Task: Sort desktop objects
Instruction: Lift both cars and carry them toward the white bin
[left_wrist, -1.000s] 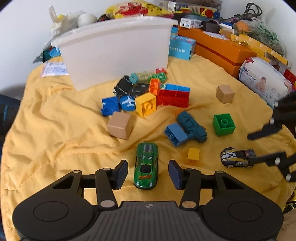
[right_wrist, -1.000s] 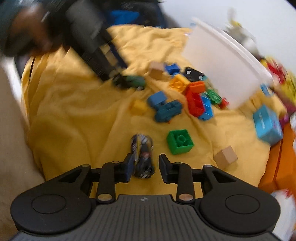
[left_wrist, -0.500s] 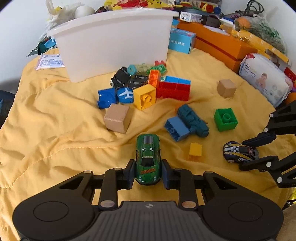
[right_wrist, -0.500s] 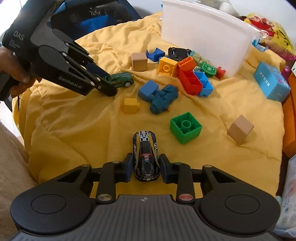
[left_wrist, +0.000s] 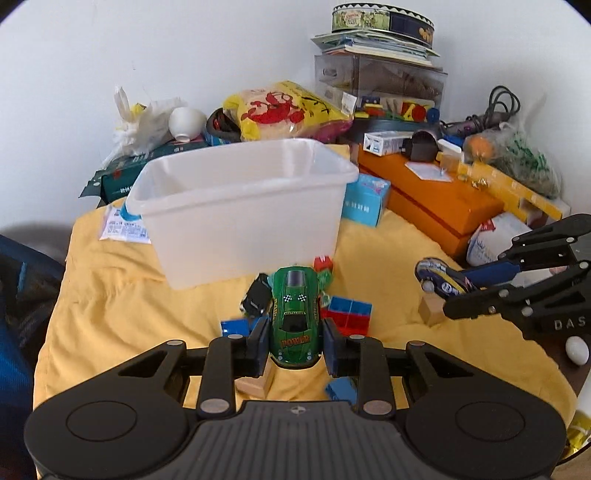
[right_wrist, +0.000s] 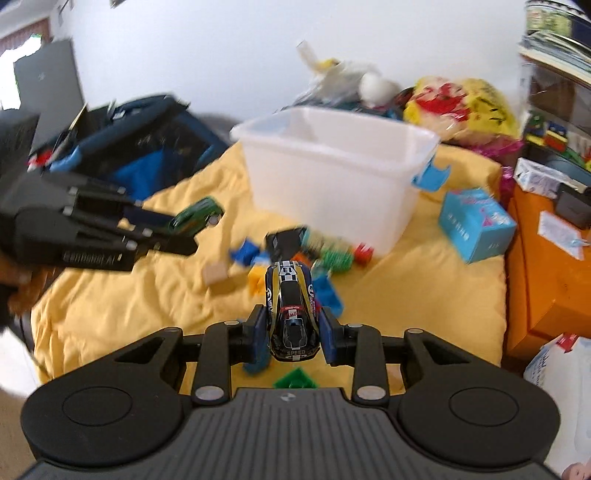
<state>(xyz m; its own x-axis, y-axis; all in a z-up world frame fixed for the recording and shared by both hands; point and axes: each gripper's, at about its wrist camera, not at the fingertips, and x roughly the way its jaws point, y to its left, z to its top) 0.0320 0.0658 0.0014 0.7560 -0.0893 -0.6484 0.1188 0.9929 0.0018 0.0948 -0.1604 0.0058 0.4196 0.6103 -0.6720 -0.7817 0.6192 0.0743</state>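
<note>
Both toy cars have just left the yellow cloth-covered surface (left_wrist: 110, 310). A second ago my left gripper (left_wrist: 294, 343) stood open around the green metal toy car (left_wrist: 294, 317); now its pads clamp the car's flanks. My right gripper (right_wrist: 292, 334) likewise pinches the dark blue-and-gold racing car (right_wrist: 291, 314). Each car hangs lifted, above the scattered plastic building blocks (left_wrist: 349, 312), nose toward the empty white plastic bin (left_wrist: 240, 218) ahead. I judge the pick finished and the carry to the bin begun. Both grippers slant downward and forward, the left hand's gripper level across, the right now squared after a roll.
</note>
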